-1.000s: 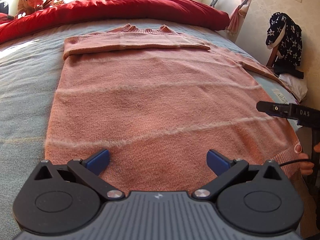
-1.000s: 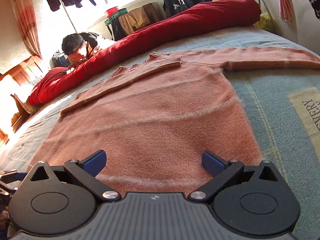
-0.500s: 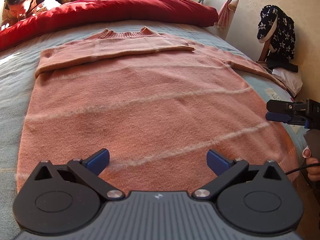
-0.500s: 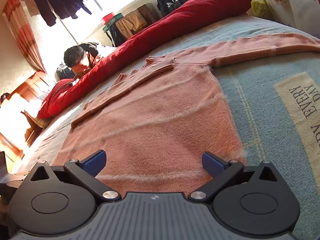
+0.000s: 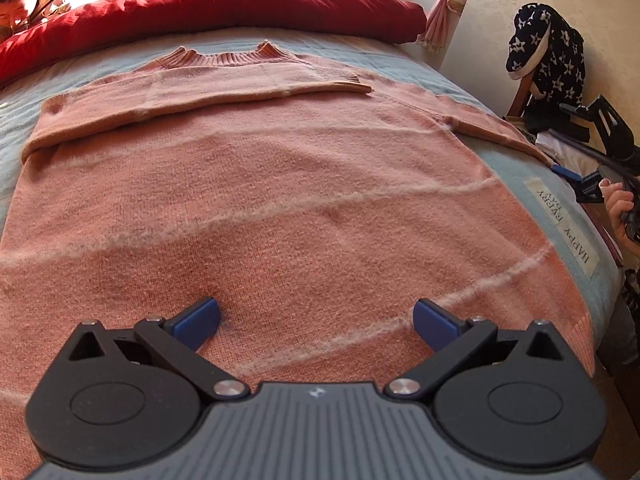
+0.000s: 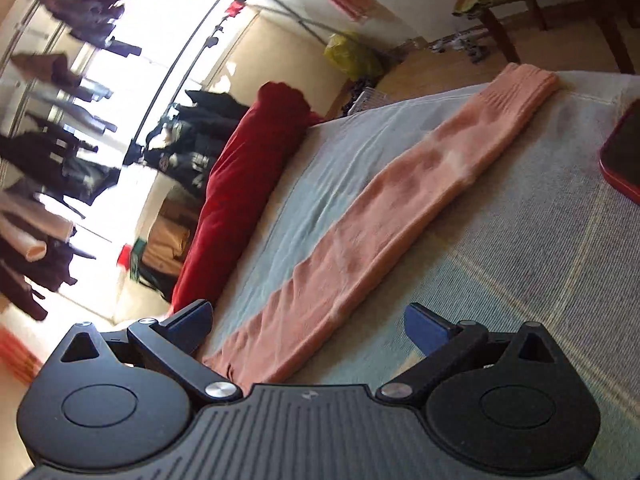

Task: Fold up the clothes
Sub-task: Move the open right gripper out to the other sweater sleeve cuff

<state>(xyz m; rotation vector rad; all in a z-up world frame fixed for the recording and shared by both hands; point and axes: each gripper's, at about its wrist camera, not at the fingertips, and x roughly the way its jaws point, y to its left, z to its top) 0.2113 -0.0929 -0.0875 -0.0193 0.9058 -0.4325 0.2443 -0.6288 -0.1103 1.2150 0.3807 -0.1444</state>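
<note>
Our right gripper hangs with its 2 fingers spread wide over the sweater's sleeve, which stretches flat across the bed toward its far corner, beside the red duvet.

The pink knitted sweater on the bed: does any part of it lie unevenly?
Yes. On the pink knitted sweater, one sleeve is folded across the chest, while the other sleeve lies stretched out straight on the grey-blue bedcover, unfolded.

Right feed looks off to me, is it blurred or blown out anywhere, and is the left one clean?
Right wrist: window blown out white, hanging clothes smeared by motion blur, sleeve soft, horizon tilted. Left wrist: sharp, even daylight on the sweater, only fisheye bending at the edges.
</note>
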